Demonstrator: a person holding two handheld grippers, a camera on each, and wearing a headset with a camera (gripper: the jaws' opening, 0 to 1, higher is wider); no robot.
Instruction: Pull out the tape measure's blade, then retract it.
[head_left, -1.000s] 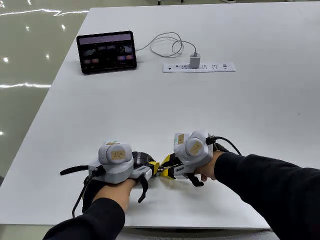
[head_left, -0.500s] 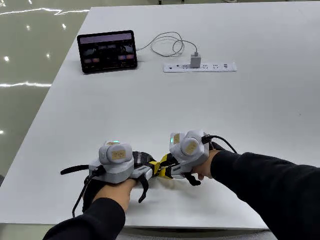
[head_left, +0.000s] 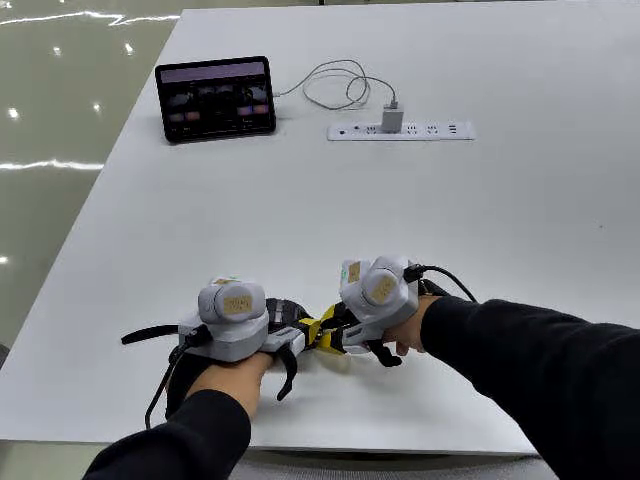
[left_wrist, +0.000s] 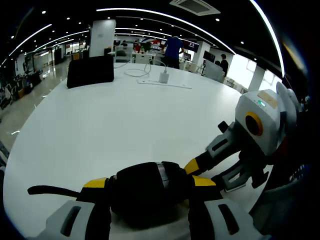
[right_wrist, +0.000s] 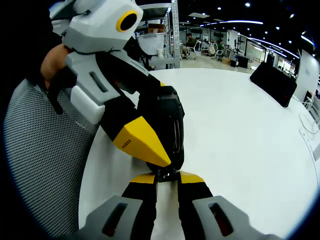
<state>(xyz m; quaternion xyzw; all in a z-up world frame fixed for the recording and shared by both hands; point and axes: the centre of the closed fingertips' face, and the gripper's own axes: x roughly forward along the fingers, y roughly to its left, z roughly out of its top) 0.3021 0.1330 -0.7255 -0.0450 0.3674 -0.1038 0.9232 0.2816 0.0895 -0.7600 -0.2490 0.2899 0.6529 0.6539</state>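
Black plastic forms the case of the tape measure (left_wrist: 150, 200), which is clamped between the yellow-tipped jaws of the left gripper (left_wrist: 150, 184), close to the near edge of the white table (head_left: 420, 200). These jaws are opened about as wide as the case and are pressed against its two sides. The right gripper (right_wrist: 167, 178) is brought up against the same case from the opposite side. Its jaws are almost closed, and a small dark piece at the lower edge of the case is pinched between them. This piece is judged to be the blade hook (right_wrist: 167, 173), though it is too small to be told with certainty. No length of blade is seen outside the case.

The case therefore lies straight ahead of the right jaws and touches them. The line of pull is judged to run along the near edge of the table, from the left gripper towards the person's right. The right gripper is the one at the blade mouth.

Farther back, a power strip (head_left: 400, 130) with a charger (head_left: 390, 119) and a looped cable (head_left: 330, 85) is placed, and a dark tablet (head_left: 215, 97) is stood to its left.
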